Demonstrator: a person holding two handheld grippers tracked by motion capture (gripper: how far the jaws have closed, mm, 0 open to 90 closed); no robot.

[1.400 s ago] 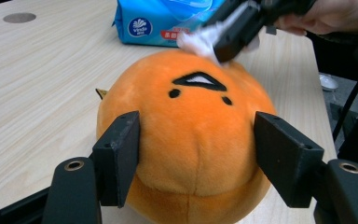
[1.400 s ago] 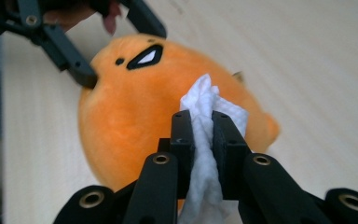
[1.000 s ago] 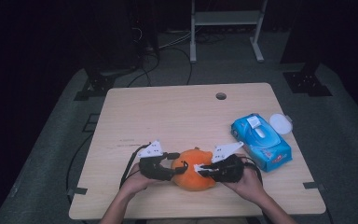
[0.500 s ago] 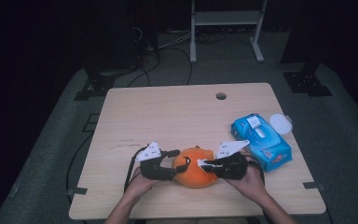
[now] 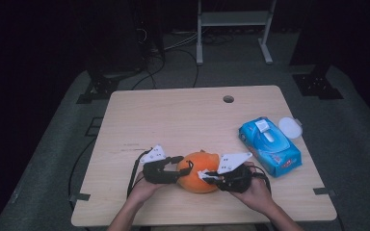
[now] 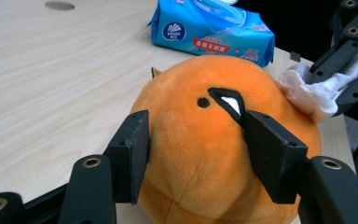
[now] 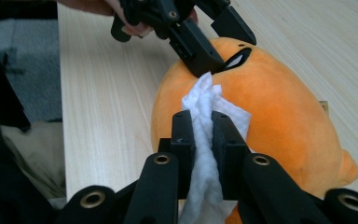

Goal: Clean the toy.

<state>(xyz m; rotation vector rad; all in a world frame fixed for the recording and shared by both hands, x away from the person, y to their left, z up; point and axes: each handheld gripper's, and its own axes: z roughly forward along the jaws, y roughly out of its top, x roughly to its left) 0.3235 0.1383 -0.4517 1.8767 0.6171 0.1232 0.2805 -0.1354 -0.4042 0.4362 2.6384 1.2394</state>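
Listing by size, places given relative to the orange plush toy.

Tabletop [image 5: 173, 115]: pale wood, round hole near its far edge; carries every item below.

Orange plush toy [image 5: 198, 172]: round, with a black-and-white eye patch; sits near the tabletop's near edge, between the two tools.

Blue wipes pack [image 5: 270, 146]: lies flat, to the right of the toy and slightly beyond it, apart from it.

Left tool [image 6: 193, 161]: at the toy's left side; its jaws have just been closing and now straddle the toy, both pads set against the plush.

Right tool [image 7: 203, 140]: at the toy's right side, jaws drawn together and clamped on a white wipe.

White lid [image 5: 289, 127]: round, beyond the pack, well apart from the toy.

White wipe [image 7: 209, 109]: crumpled, its free end resting on the toy's upper surface near the eye patch.
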